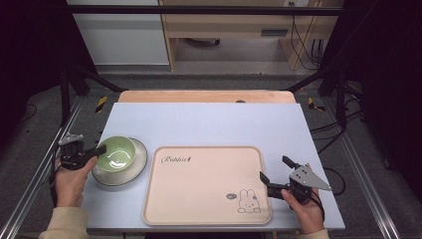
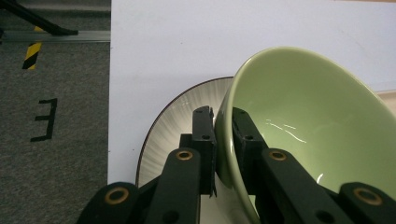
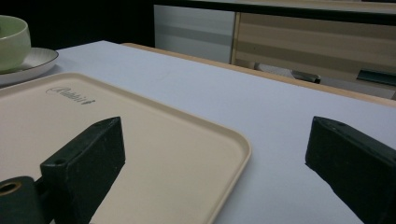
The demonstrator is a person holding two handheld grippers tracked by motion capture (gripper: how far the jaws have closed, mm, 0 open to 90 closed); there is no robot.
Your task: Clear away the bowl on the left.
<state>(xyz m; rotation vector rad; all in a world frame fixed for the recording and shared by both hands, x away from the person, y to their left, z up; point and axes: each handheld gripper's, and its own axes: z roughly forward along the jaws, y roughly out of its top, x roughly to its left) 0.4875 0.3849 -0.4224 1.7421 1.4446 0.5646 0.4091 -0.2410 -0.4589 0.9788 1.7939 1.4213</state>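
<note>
At nine o'clock on the white table (image 1: 209,124), the left gripper (image 1: 99,150) pinches the near-left rim of the green bowl (image 1: 117,152), one jaw outside the wall and one inside, as the left gripper view shows. That bowl sits tilted on a ribbed white plate (image 1: 138,167) with a dark edge, just beside the left edge of the beige tray (image 1: 204,184). Toward six o'clock the tray lies flat, printed with "Rabbit" (image 1: 175,159) and a small rabbit drawing (image 1: 249,201). Out at four o'clock the right gripper (image 1: 274,173) hovers at the tray's right edge, jaws spread wide, gripping nothing.
</note>
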